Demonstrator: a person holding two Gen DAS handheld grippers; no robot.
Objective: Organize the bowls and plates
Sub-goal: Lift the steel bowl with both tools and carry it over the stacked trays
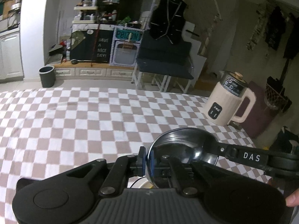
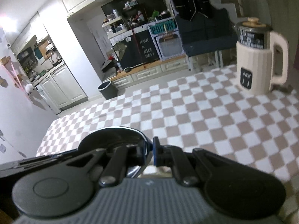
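Both the left gripper point(image 1: 147, 160) and the right gripper point(image 2: 149, 154) are holding the shiny round steel bowl point(image 1: 184, 145), jaws clenched on opposite rims. It is hanging above the pink-and-white checkered desk point(image 1: 84, 115).

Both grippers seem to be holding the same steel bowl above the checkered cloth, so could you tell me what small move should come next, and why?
Probably lower the steel bowl straight down onto the bare checkered cloth ahead. The left gripper and right gripper each pinch an opposite side of its rim, so both should descend together to keep it level. The cream kettle stands well off to the right, clear of that spot.
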